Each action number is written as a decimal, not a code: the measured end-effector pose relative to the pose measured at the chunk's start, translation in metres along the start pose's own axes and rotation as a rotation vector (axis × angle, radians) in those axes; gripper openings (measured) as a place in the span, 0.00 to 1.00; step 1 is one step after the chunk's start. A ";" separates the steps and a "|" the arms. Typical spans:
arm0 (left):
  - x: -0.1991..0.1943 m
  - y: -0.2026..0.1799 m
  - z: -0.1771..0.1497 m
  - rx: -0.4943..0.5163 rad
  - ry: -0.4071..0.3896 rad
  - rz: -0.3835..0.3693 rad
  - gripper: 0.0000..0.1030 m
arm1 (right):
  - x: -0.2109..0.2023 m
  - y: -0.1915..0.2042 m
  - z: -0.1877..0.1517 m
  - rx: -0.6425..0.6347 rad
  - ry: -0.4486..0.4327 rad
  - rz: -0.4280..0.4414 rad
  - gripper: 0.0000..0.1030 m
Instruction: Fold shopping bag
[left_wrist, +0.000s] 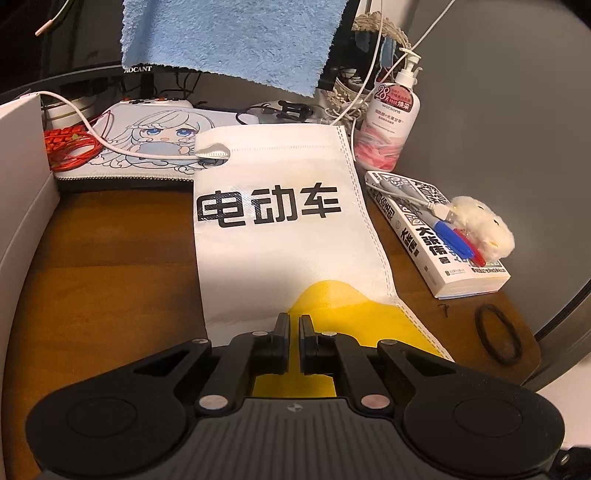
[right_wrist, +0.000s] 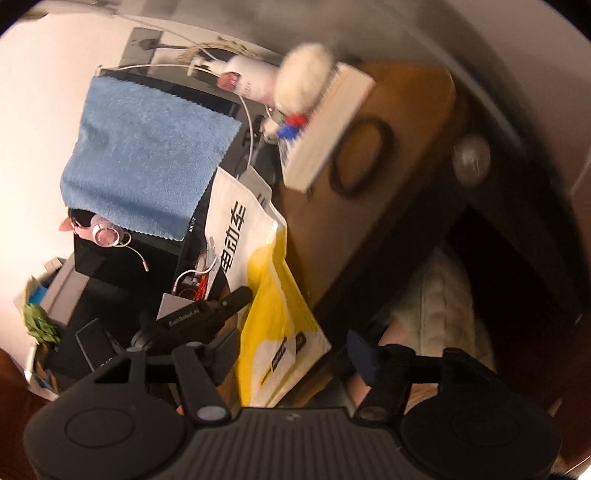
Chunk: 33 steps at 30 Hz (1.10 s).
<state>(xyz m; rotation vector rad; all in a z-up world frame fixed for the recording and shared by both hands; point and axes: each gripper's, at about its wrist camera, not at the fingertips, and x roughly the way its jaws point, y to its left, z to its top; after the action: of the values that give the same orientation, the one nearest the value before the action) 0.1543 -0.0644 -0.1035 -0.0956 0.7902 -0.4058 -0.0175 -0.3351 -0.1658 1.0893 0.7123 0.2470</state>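
Note:
A white non-woven shopping bag (left_wrist: 273, 243) with black characters and a yellow bottom part lies flat on the brown table (left_wrist: 110, 277), its cut-out handle at the far end. My left gripper (left_wrist: 293, 323) is shut, its tips over the yellow part near a raised hump of fabric; whether any cloth is pinched I cannot tell. In the blurred, rolled right wrist view, the bag's yellow end (right_wrist: 273, 295) hangs over the table's front edge. My right gripper (right_wrist: 295, 350) stands open around that end, and its pads do not touch it.
A book (left_wrist: 436, 236) with pens and a white plush lies right of the bag, a black hair tie (left_wrist: 498, 334) nearer the edge. A lotion bottle (left_wrist: 391, 118), cables, a printed mouse pad (left_wrist: 147, 147) and a blue towel (left_wrist: 229, 40) crowd the back. A white box wall (left_wrist: 22, 177) stands left.

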 end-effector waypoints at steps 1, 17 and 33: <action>0.000 0.000 0.000 -0.003 0.000 0.002 0.05 | 0.005 -0.003 -0.002 0.011 0.014 0.011 0.65; -0.006 0.007 -0.005 -0.036 -0.001 -0.016 0.05 | 0.031 0.022 -0.015 -0.027 0.037 0.136 0.10; -0.028 0.009 -0.029 -0.053 0.023 -0.096 0.05 | 0.031 0.060 0.049 -0.119 -0.184 0.068 0.05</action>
<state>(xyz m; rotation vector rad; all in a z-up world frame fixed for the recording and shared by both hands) 0.1189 -0.0431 -0.1076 -0.1788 0.8210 -0.4773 0.0462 -0.3265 -0.1127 1.0094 0.4910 0.2407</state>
